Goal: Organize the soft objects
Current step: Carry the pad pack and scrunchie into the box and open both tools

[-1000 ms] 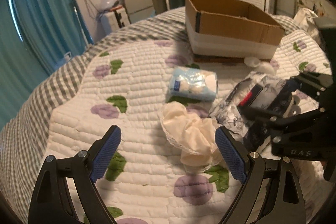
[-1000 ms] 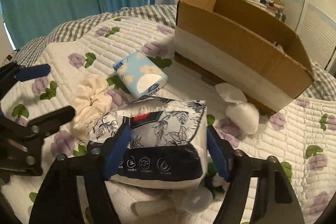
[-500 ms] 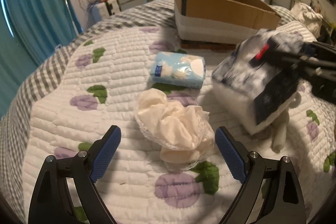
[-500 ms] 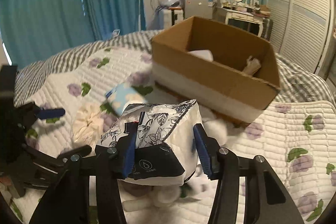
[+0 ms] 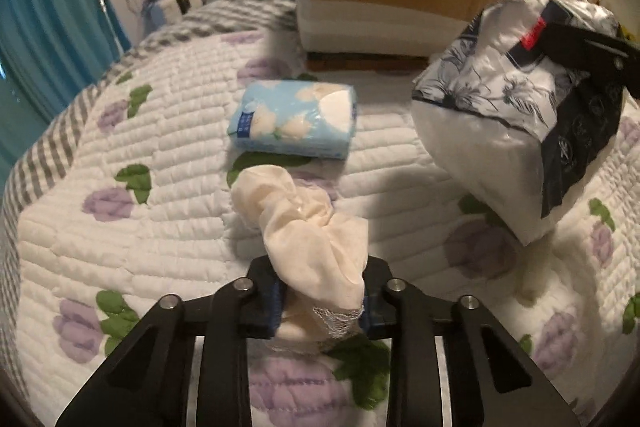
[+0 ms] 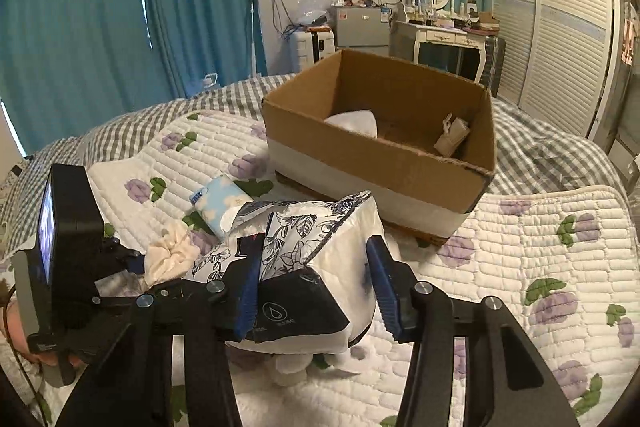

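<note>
My left gripper [image 5: 320,307] is shut on a cream fabric scrunchie [image 5: 308,227] low over the quilt; it also shows in the right wrist view [image 6: 170,255]. My right gripper [image 6: 314,291] is shut on a floral black-and-white tissue pack [image 6: 312,267], held above the bed; the pack hangs at the right in the left wrist view [image 5: 520,115]. A light blue tissue pack [image 5: 294,121] lies on the quilt. An open cardboard box [image 6: 384,143] stands beyond, holding a white item [image 6: 354,121] and a small beige item [image 6: 452,137].
The bed has a white quilt with purple flowers [image 5: 120,227] over a grey checked cover [image 6: 120,131]. A small white soft item [image 6: 292,363] lies under the held pack. Teal curtains, a dresser and a wardrobe stand behind the bed.
My left gripper has moved forward and closed on the scrunchie. My right gripper has lifted the floral tissue pack higher, nearer the box.
</note>
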The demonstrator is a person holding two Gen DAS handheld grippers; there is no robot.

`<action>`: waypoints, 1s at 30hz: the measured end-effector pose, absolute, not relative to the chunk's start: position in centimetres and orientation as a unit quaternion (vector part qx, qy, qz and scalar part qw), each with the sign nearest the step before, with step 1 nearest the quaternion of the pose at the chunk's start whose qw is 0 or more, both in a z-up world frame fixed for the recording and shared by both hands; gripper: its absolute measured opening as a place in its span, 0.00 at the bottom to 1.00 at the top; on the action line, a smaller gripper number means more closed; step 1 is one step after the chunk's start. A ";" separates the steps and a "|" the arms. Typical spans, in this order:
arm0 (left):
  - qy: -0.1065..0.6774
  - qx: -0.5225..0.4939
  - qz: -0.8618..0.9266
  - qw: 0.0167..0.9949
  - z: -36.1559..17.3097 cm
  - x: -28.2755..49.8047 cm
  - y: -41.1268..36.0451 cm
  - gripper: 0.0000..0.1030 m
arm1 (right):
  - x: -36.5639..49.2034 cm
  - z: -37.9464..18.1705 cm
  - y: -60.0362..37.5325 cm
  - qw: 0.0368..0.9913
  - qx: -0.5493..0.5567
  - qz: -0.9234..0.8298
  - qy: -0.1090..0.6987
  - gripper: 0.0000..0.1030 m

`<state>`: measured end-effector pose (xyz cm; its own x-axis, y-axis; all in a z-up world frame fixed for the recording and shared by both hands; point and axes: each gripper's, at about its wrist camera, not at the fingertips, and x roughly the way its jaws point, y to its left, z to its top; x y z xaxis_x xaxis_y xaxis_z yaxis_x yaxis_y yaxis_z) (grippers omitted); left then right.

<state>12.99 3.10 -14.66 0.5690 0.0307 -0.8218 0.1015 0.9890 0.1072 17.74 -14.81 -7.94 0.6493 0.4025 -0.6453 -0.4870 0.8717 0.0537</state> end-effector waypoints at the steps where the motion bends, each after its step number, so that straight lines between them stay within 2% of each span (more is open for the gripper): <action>1: 0.460 0.071 -0.021 0.885 -14.2 12.7 2.9 0.26 | 17.5 -7.5 -15.1 0.907 -0.060 0.246 0.336 0.47; 7: 0.434 0.063 -0.020 0.899 -10.4 10.9 1.3 0.26 | 16.1 -4.1 -17.0 0.918 -0.052 0.244 0.308 0.47; 15: 0.366 0.054 -0.041 0.928 -2.1 10.5 -2.0 0.26 | 15.7 2.5 -20.1 0.939 -0.038 0.235 0.249 0.47; 23: 0.323 0.049 -0.042 0.944 3.4 15.2 -3.3 0.26 | 17.9 7.8 -21.4 0.956 -0.045 0.219 0.192 0.47; 30: 0.313 0.058 -0.047 0.947 3.7 22.4 -4.2 0.26 | 24.4 7.4 -21.4 0.962 -0.047 0.197 0.185 0.47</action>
<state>22.41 -4.22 3.70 0.7998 -0.0533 -0.5979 0.1264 0.9887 0.0810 24.35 -21.36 7.36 0.8537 0.3614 -0.3748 -0.3960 0.9181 -0.0167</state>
